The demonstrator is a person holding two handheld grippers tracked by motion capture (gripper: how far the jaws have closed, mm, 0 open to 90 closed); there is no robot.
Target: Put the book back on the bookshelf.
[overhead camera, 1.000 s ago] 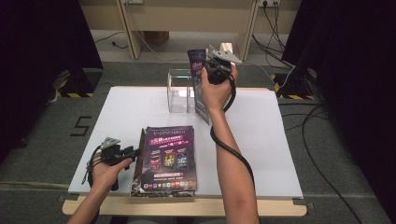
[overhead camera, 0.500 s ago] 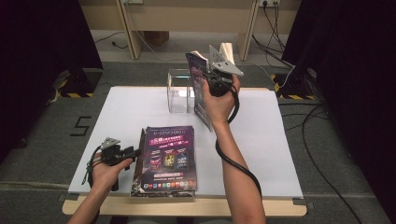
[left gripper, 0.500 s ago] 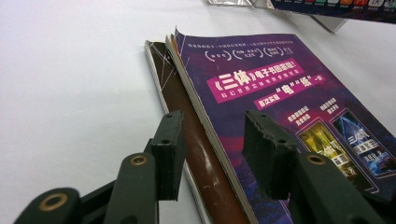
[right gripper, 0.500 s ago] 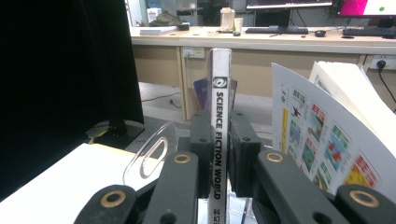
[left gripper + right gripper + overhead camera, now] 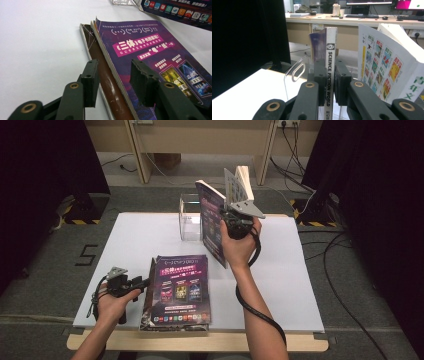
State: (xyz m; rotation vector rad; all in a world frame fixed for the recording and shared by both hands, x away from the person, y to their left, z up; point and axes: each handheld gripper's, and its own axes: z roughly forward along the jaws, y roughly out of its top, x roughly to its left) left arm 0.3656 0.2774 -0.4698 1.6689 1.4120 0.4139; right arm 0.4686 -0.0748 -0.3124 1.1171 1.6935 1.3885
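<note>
- Partly hidden: the lifted magazine [image 5: 212, 222], a thin glossy purple-covered issue, stands upright in the air over the far middle of the white table [image 5: 140, 245]; the hand covers its lower right corner.
- Right gripper [image 5: 330, 82]: black jaws clamped on the magazine's white spine, printed "SCIENCE FICTION WORLD"; spine foot cut off by the frame.
- Clear acrylic holder [image 5: 190, 216]: rectangular, transparent, edges hard to trace, just left of the lifted magazine.
- Magazine stack [image 5: 179, 289]: flat, glossy, purple covers, near middle of the table; lower copies show as thin edges.
- Left gripper [image 5: 116, 80]: jaws apart, gripping nothing, at the stack's left edge; contact cannot be judged.
</note>
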